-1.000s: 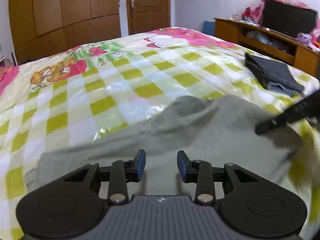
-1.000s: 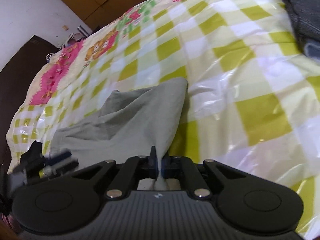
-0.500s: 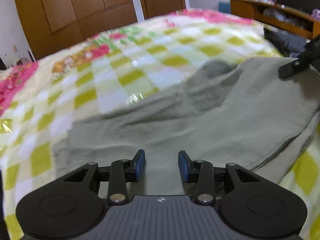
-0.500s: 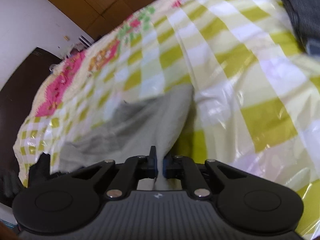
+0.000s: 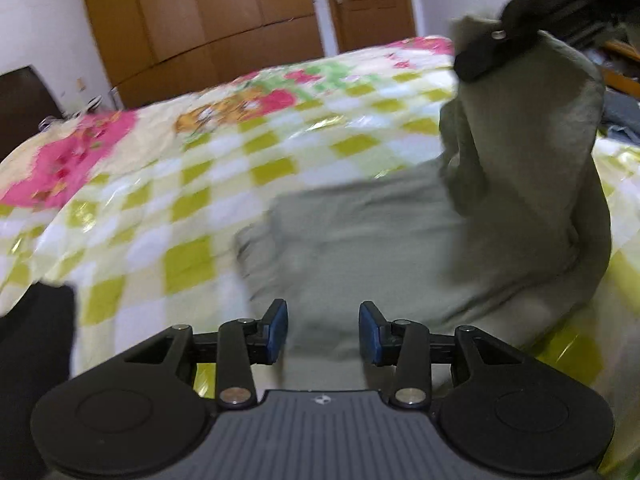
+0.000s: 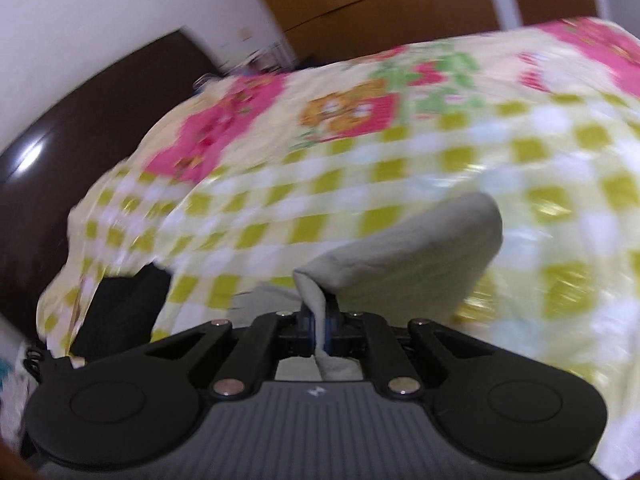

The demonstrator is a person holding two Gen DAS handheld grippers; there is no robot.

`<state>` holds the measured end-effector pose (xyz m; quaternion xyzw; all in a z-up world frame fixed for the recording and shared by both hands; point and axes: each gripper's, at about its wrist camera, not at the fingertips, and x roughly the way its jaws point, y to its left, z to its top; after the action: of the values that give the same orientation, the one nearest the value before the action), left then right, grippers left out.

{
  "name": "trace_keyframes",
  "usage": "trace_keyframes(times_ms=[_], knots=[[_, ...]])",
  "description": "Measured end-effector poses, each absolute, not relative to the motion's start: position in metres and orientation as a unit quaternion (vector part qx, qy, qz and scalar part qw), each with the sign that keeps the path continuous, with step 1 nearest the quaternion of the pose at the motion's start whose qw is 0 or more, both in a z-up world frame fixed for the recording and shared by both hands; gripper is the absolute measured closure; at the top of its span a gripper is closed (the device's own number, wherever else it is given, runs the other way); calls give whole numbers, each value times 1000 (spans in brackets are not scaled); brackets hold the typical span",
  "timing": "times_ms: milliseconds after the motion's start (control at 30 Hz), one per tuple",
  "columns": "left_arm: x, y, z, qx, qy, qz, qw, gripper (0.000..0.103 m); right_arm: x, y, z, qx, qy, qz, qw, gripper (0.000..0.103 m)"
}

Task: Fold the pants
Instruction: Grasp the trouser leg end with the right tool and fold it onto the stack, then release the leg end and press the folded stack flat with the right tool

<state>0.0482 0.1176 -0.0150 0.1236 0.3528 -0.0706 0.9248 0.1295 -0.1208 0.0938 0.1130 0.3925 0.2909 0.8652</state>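
The grey-green pants (image 5: 372, 240) lie on the checked bedspread (image 5: 188, 208). Their right part is lifted into a hanging fold (image 5: 532, 152), and the right gripper (image 5: 486, 60) holds its top at the upper right of the left wrist view. In the right wrist view, my right gripper (image 6: 318, 328) is shut on a fold of the pants (image 6: 404, 256), and cloth pokes out between the pads. My left gripper (image 5: 323, 330) hovers just over the near edge of the pants. Its jaws are opening, and nothing is pinched between the blue pads.
A dark headboard (image 6: 80, 128) stands at the left end of the bed. Wooden wardrobes (image 5: 208, 20) and a door (image 5: 372, 0) line the far wall. A black sleeve or cloth (image 5: 32, 340) sits at the lower left. Dark folded clothing (image 5: 624, 112) lies at the far right.
The right gripper has risen and rolled, lifting the pants' end into a tall hanging fold. The left gripper has slid along the near edge and its jaws stand a little wider.
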Motion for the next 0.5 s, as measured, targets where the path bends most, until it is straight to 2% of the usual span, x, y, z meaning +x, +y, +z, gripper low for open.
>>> trace_keyframes(times_ms=[167,300,500], knots=[[48,142,-40,36,387,-79,918,51,124,-34,72,25,415,340,843,98],[48,147,-43,16,384,-92,919,51,113,13,42,-23,453,354,818,98],[52,155,-48,-10,383,-109,917,51,110,24,30,-6,473,337,814,98]])
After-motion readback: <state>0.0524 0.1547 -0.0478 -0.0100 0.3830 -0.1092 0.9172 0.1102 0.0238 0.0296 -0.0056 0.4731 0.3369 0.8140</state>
